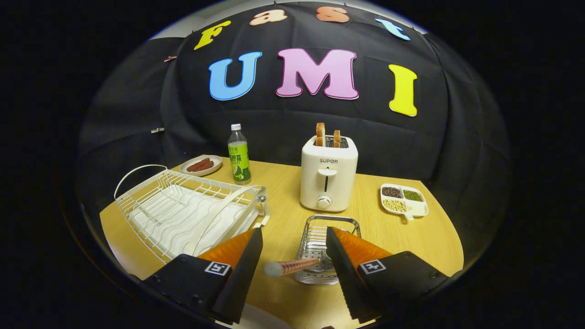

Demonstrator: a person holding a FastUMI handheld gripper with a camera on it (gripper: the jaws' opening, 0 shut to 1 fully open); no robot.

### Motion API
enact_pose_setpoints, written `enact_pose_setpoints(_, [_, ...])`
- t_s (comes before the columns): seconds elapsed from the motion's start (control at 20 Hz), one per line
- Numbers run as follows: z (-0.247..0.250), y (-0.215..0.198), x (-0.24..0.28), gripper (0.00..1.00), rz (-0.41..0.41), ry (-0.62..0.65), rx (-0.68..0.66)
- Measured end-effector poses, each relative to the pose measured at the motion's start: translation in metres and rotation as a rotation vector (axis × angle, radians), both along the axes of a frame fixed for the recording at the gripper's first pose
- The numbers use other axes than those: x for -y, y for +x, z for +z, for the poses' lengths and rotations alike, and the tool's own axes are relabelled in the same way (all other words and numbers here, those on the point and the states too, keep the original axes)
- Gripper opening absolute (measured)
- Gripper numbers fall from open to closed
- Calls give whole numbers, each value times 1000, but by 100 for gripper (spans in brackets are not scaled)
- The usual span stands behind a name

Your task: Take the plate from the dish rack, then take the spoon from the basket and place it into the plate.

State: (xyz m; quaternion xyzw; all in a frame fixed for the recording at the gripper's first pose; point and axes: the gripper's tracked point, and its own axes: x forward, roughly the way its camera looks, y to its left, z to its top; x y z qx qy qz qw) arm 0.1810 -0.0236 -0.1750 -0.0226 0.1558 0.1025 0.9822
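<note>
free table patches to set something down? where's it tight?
Free: bare table between dish rack and toaster; right of wire basket, below the divided bean dish. Tight: back-left corner, bottle and sausage plate crowd the rack. Open hand-held gripper straddles the spoon handle jutting from the basket, not gripping.

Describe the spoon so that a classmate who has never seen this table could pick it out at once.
Start at the white toaster on the wooden table. Just in front of it stands a small wire basket, and the spoon lies in it, its handle poking out between the open gripper fingers. It is the only long, thin, speckled reddish stick there.
</note>
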Motion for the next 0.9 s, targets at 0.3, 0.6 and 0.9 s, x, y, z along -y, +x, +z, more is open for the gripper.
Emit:
enact_pose_setpoints(0.3, [0,9,4,58,-48,21,-4])
enact_pose_setpoints(0.6, [-10,12,18,41,-82,25,-65])
enact_pose_setpoints(0.9, [-3,13,21,39,-99,89,-113])
